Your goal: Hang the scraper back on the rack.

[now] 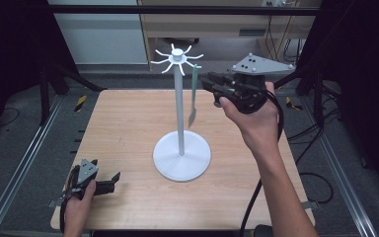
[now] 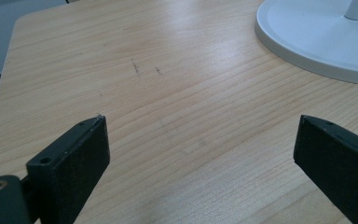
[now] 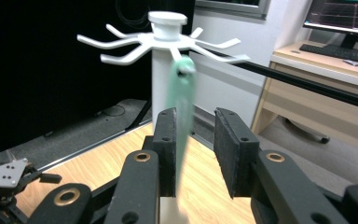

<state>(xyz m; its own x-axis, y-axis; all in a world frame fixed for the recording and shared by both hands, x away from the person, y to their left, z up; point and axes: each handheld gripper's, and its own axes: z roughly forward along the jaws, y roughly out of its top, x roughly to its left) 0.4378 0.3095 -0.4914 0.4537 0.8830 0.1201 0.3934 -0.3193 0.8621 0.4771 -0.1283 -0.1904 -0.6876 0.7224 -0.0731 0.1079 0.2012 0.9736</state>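
Jaws of the right gripper [image 3: 193,154] stand parted around the green spatula [image 3: 182,112], already hung on the rack [image 1: 179,98]; left gripper [image 2: 200,158] idles open.

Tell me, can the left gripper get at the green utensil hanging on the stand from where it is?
Probably not: the left gripper sits low at the table's near corner, the green utensil hangs high beyond the stand's pole.

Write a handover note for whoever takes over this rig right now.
Right gripper: raised beside the stand's top, jaws apart around the green utensil, pads not pressing it.
Left gripper: open, holding nothing, low at the table's near left corner.
Utensil hangs by its handle hole from a hook of the white stand, mid-table.
Done: utensil hung.
Left: draw the right gripper back without knocking it.
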